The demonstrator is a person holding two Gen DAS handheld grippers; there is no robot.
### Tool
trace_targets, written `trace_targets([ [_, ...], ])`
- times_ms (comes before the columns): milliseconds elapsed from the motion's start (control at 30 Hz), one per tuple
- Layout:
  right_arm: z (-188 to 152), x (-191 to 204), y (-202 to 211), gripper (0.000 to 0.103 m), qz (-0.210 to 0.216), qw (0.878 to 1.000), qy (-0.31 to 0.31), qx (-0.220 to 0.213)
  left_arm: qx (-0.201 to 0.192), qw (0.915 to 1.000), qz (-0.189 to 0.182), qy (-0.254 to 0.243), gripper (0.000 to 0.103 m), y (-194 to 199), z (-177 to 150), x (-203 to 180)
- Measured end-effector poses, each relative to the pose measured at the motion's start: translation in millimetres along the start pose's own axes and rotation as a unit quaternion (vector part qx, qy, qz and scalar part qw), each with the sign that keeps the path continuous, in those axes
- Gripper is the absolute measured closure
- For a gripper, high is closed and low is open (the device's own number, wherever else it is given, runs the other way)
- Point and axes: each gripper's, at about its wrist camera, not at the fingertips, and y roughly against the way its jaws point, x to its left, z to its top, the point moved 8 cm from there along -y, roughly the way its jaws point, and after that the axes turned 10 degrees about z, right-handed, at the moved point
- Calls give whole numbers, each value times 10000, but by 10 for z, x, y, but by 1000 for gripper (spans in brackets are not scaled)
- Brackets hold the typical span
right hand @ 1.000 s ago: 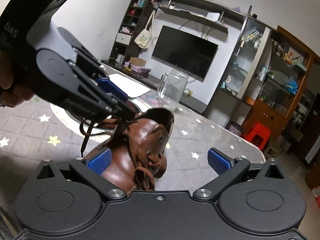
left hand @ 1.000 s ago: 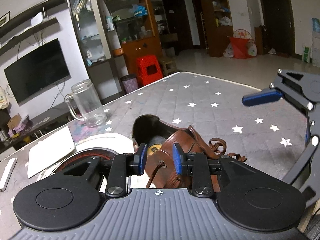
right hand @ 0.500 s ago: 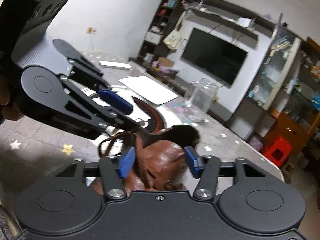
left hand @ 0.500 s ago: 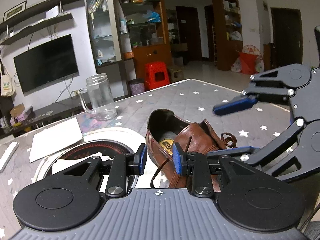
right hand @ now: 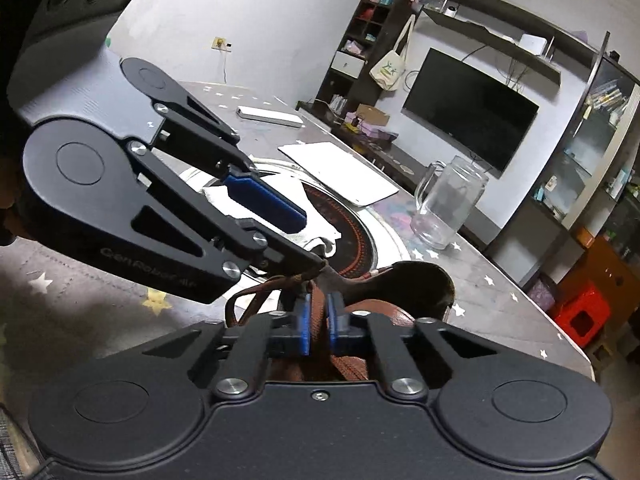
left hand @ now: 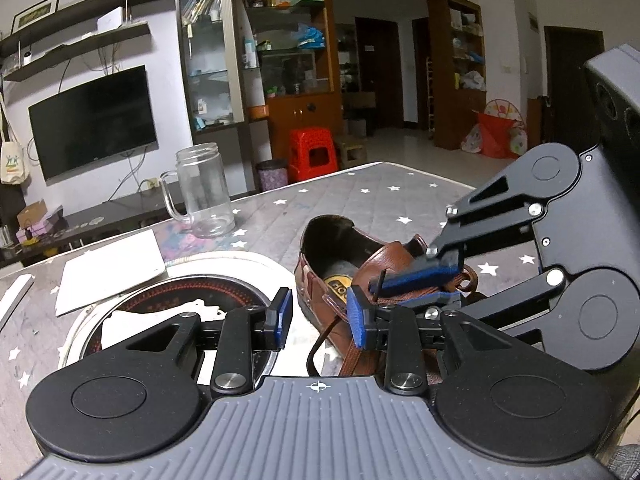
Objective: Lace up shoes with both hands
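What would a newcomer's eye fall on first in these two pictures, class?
The brown leather shoe on the star-patterned table, with the right tool shut on its lace and the left tool open beside it. Behind stands an empty glass mug.

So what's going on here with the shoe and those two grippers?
A person is working on a brown leather shoe on a star-patterned table with two handheld grippers. The right gripper is shut on a brown strap-like part at the shoe's lacing. The left gripper is open beside the shoe, with a loose lace hanging between its fingers, not pinched. A glass mug stands further back.
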Motion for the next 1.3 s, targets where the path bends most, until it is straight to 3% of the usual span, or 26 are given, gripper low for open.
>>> trace_targets([
  [167,8,-21,152,98,-594,9976,339,-123,-2,10000,11,-42,71,-25,-18,37],
  [233,3,-48,304,98,-1098,9911,734,-136,-9,10000,16,-73,71,-28,-8,23],
  [433,-86,-189,699,98,-1861,9774,993,-158,-25,9998,25,-191,71,-45,13,-18],
  [700,-399,-600,1272,98,-2925,9542,624,77,-48,9994,68,-339,69,-67,42,-53],
  [867,-645,-796,1410,97,-3237,9451,299,348,-63,9992,74,-380,67,-75,59,-77],
  [1067,-878,-654,1231,95,-2624,9628,62,641,-79,9990,78,-427,66,-84,71,-101],
  [1167,-877,-534,1116,82,-2224,9730,46,612,-76,9989,92,-457,65,-86,76,-114],
  [1300,-732,-424,972,77,-1695,9846,19,423,-76,9988,104,-480,63,-102,70,-120],
])
